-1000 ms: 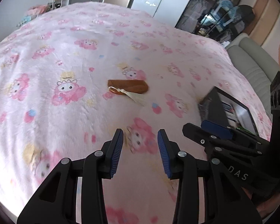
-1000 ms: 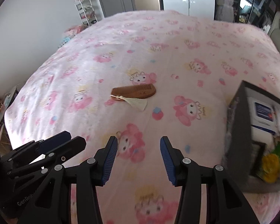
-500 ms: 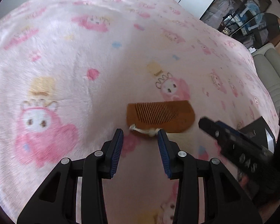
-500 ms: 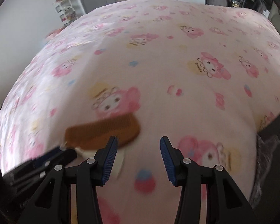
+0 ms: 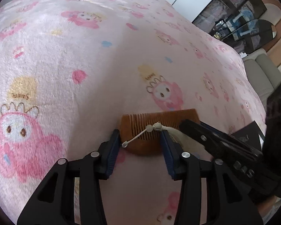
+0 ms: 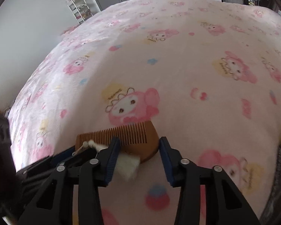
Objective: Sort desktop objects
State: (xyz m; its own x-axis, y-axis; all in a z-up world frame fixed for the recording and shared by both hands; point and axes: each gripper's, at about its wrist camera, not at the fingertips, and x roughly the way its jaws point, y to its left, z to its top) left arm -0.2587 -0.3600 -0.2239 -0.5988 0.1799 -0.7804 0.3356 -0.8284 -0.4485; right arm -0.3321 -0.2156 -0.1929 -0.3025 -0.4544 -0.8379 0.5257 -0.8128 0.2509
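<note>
**A:** Where's the comb, and why come at it from both sides?

**B:** The wooden comb [image 5: 155,129] lies flat on the pink blanket [image 5: 69,60], teeth pointing away from me, its cord and beads [image 5: 149,128] draped across it and the white tassel [image 6: 128,166] spilling off the near edge. It's thin and sits low in the plush, so I judge one gripper alone would struggle to get under it. That's why I bring a gripper to each end.

**A:** Are you holding it?

**B:** Not that I can tell. My left gripper [image 5: 140,142] straddles the left end of the comb, jaws parted and having just widened a little; the comb is between the pads, but I see no squeeze. My right gripper [image 6: 138,148] stands over the rounded right end, jaws also apart and having just narrowed, with the comb's end and the tassel between them, not clamped.

**A:** And around it?

**B:** The blanket near the comb is bare. In the left view a dark box [image 5: 251,138] sits off to the right, behind my other gripper. I take it as the likely place for sorted things, though I can't be sure.
</note>
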